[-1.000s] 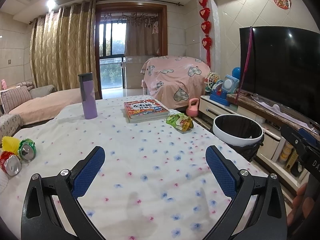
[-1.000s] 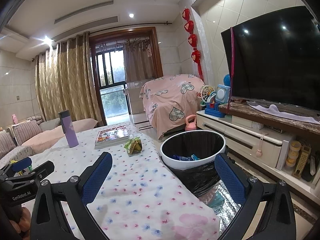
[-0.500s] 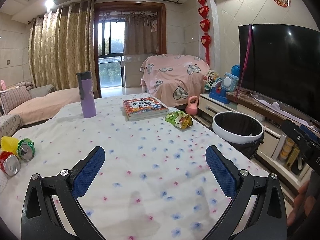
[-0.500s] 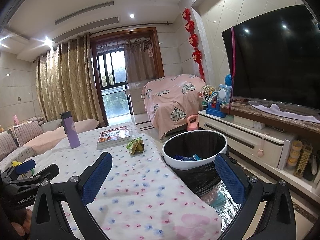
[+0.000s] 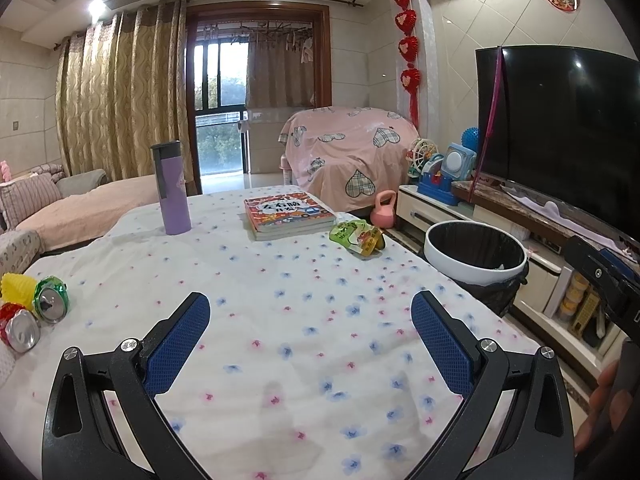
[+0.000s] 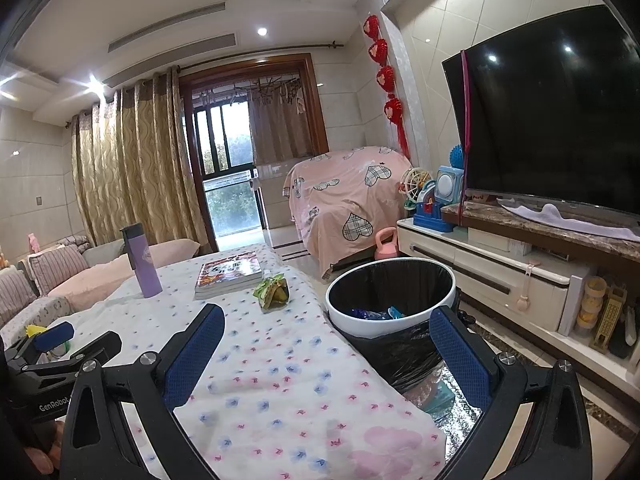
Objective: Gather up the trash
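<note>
The trash is scattered on the counter (image 5: 280,280), which wears a white cloth printed with small flowers: a crumpled green snack wrapper (image 5: 356,237) lies near the counter's far right edge, just beside a stack of picture books (image 5: 286,216), and its place close to the bin (image 5: 474,254) probably makes it the handiest piece to take next; at the near left edge two emptied drink cans, a green can (image 5: 51,305) and a red can (image 5: 18,330), lie on their sides with a yellow ribbed cup (image 5: 15,289) touching the green one; the bin, white-rimmed and lined with a black bag, stands on the floor just off the counter's right side, so that items can be dropped straight over the edge; in the right wrist view some blue scraps (image 6: 374,314) already sit at its bottom, though what they are is too small to tell; the left gripper (image 5: 310,330) hovers over the middle of the cloth, jaws spread wide and empty; the right gripper (image 6: 326,340) hangs over the counter's right edge and the bin, likewise wide apart and holding nothing; a purple tumbler (image 5: 172,188) stands upright farther back and looks like no trash; the red can is partly cut off by the frame, and the wrapper's print cannot be read.
</note>
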`<action>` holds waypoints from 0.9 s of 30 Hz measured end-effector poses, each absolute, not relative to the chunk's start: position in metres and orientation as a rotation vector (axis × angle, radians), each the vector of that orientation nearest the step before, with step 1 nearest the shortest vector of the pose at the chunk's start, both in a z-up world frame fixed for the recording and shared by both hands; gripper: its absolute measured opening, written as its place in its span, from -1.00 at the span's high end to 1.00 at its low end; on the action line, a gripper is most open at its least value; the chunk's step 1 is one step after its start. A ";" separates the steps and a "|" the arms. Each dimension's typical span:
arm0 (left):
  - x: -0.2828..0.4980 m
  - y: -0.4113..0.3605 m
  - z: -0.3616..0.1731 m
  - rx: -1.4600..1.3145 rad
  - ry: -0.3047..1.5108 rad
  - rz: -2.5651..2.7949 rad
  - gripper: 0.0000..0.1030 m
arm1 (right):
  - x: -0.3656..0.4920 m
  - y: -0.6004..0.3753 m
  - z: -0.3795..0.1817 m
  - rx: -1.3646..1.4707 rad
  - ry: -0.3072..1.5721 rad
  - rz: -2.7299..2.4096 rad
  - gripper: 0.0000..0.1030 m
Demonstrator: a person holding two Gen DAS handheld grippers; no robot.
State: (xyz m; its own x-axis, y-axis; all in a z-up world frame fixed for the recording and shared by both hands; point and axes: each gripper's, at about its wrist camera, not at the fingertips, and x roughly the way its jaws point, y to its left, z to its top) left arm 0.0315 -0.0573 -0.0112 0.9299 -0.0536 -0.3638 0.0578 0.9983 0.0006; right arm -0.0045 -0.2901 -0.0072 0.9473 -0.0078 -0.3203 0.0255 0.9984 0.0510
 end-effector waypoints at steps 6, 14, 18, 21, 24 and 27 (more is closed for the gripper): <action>0.032 -0.057 -0.013 0.012 0.375 -0.058 -1.00 | -0.004 -0.289 -0.007 0.055 0.327 -0.016 -1.00; 0.033 -0.056 -0.017 0.013 0.385 -0.067 -1.00 | -0.005 -0.291 -0.008 0.057 0.328 -0.016 -1.00; 0.035 -0.055 -0.017 0.014 0.391 -0.075 -1.00 | -0.005 -0.287 -0.009 0.059 0.337 -0.012 -1.00; 0.038 -0.056 -0.016 0.012 0.399 -0.078 -1.00 | -0.004 -0.281 -0.011 0.062 0.350 -0.008 -1.00; 0.040 -0.054 -0.017 0.009 0.409 -0.080 -1.00 | -0.003 -0.274 -0.014 0.067 0.363 -0.004 -1.00; 0.042 -0.053 -0.017 0.006 0.417 -0.081 -1.00 | -0.002 -0.270 -0.017 0.071 0.376 -0.002 -1.00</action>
State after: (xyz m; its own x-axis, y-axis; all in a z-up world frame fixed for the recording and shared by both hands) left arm 0.0425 -0.0532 -0.0172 0.9112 -0.0774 -0.4046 0.0799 0.9967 -0.0108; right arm -0.0024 -0.2700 -0.0165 0.9303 0.0115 -0.3667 0.0147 0.9975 0.0686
